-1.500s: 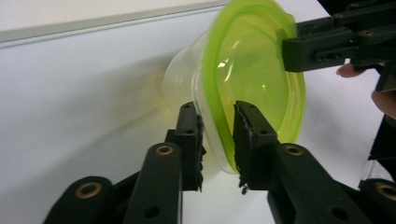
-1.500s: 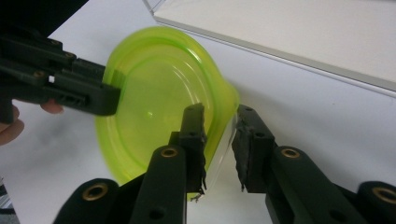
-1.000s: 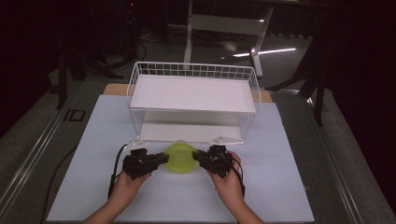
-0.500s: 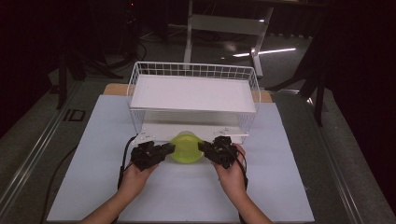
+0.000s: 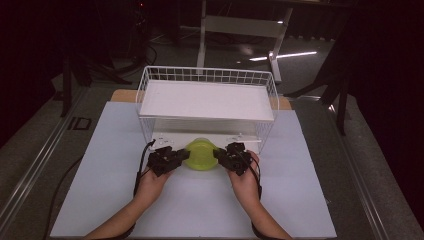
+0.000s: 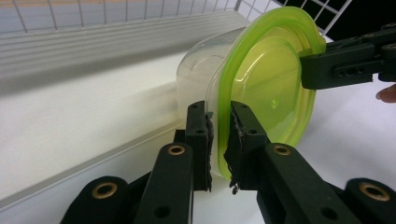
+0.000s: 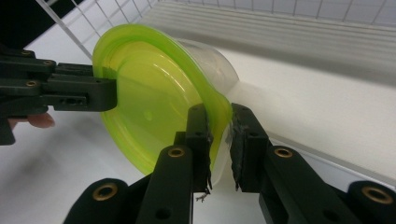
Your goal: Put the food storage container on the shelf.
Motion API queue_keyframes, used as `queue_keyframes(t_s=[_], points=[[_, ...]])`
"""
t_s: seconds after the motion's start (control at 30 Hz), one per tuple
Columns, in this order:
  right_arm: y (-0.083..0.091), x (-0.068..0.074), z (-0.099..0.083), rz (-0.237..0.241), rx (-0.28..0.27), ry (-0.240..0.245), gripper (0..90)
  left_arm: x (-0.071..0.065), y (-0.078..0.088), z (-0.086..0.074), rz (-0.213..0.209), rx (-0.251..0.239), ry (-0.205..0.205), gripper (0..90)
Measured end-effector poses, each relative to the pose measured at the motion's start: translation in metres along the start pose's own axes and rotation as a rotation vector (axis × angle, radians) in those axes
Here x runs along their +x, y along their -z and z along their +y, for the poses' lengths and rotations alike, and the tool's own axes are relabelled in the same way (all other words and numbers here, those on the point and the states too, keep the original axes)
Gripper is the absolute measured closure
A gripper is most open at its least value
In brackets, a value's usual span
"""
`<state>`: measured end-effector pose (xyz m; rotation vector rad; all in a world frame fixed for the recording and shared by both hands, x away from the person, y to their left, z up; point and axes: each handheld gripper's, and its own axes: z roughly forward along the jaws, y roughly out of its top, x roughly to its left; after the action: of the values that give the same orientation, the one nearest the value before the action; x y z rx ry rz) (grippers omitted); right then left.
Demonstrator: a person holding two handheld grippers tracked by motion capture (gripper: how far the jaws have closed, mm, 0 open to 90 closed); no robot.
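Gripping from both sides, the left tongs [image 5: 181, 157] and right tongs [image 5: 220, 154] are each clamped on the green rim of the lidded container [image 5: 200, 154], one at nine o'clock, one at three o'clock. It sits tilted at the front opening of the white wire rack [image 5: 207, 102], under its shelf, above the white desk [image 5: 200, 200]. Both hands come in from six o'clock.

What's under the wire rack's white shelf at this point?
The lidded container is going in under the white shelf of the wire rack, its green lid facing outward, each claw, left and right, clamped on the rim. The shelf covers what lies deeper.
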<state>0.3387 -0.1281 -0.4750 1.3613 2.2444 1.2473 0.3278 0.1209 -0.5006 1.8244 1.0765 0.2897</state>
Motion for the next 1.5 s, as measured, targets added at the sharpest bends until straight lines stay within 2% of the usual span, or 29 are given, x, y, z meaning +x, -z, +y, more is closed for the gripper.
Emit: queue_keyframes(t_s=[0.37, 0.47, 0.67, 0.77, 1.0, 1.03, 1.13, 1.23, 1.3, 1.37, 1.47, 1.5], points=[[-0.012, -0.006, 0.004, -0.02, 0.007, 0.01, 78.7, 0.01, -0.012, 0.002, -0.001, -0.005, 0.019, 80.0], [-0.015, -0.008, 0.005, -0.031, 0.008, 0.014, 78.3, 0.012, -0.014, 0.003, -0.013, -0.01, 0.023, 79.8], [-0.018, -0.01, 0.01, -0.05, -0.004, 0.025, 77.4, 0.016, -0.016, 0.007, -0.028, -0.028, 0.007, 78.6], [-0.02, -0.011, 0.013, -0.047, -0.008, 0.019, 76.8, 0.017, -0.017, 0.009, -0.011, -0.039, -0.012, 77.1], [-0.025, -0.016, 0.02, -0.055, -0.035, 0.025, 74.5, 0.022, -0.021, 0.015, 0.012, -0.059, -0.022, 72.3], [-0.027, -0.016, 0.021, -0.061, -0.038, 0.027, 73.2, 0.023, -0.022, 0.015, 0.015, -0.068, -0.01, 71.6], [-0.031, -0.018, 0.021, -0.076, -0.058, 0.071, 68.3, 0.025, -0.025, 0.016, 0.025, -0.076, 0.001, 66.4], [-0.035, -0.02, 0.021, -0.086, -0.074, 0.091, 64.7, 0.028, -0.027, 0.018, 0.038, -0.088, 0.014, 61.7], [-0.037, -0.021, 0.021, -0.094, -0.074, 0.085, 61.5, 0.028, -0.029, 0.019, 0.05, -0.095, 0.011, 58.9], [-0.038, -0.023, 0.021, -0.095, -0.077, 0.073, 59.1, 0.03, -0.03, 0.02, 0.043, -0.093, 0.024, 57.2], [-0.039, -0.023, 0.021, -0.091, -0.081, 0.064, 56.6, 0.028, -0.031, 0.021, 0.045, -0.099, -0.008, 54.2], [-0.038, -0.022, 0.021, -0.095, -0.082, 0.065, 56.0, 0.028, -0.031, 0.021, 0.046, -0.104, -0.006, 52.6]])
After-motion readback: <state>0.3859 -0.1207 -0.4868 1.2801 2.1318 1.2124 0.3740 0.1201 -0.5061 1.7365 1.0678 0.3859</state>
